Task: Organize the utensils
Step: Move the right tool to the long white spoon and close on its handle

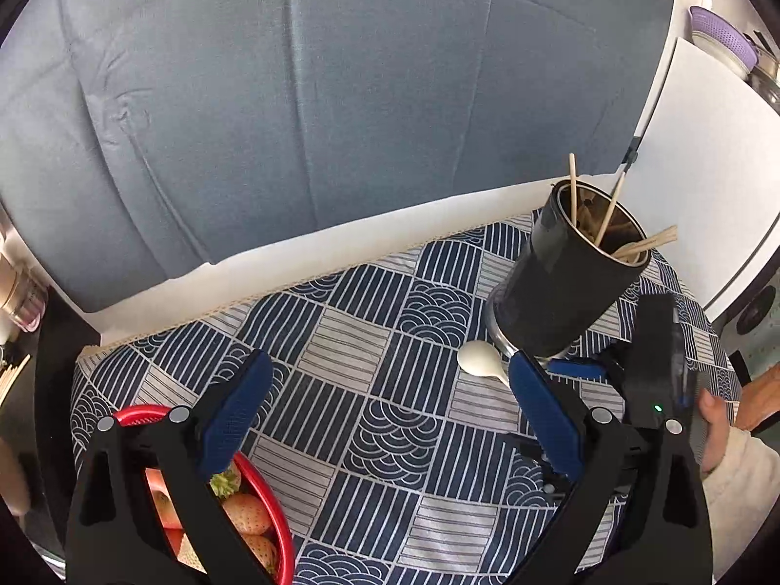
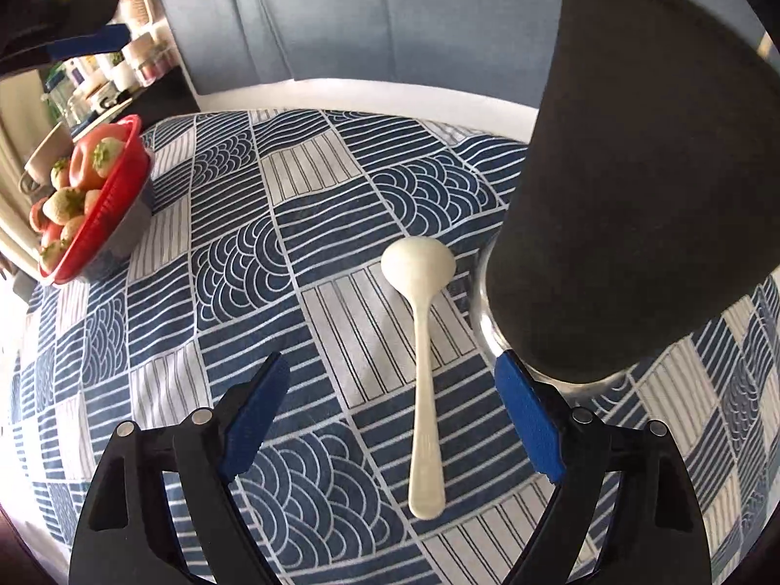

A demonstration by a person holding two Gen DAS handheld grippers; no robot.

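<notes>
While both tongs gape empty, the glossy cream spoon lies bowl-up beside the black holder.

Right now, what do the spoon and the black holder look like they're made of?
Spoon: probably plastic or melamine, smooth ivory with a soft sheen. Holder: a matte black outside, perhaps a sleeve, over a shiny, seemingly metal rim at the foot; I can't be sure.

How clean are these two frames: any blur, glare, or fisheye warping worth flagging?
Left wrist view: sharp, soft even light, strong fisheye bend along the white board edge, dark corner vignette. Right wrist view: also sharp; the white spoon is crisp, the black utensil holder looms large and stretched, and bright daylight washes out the left edge.
</notes>
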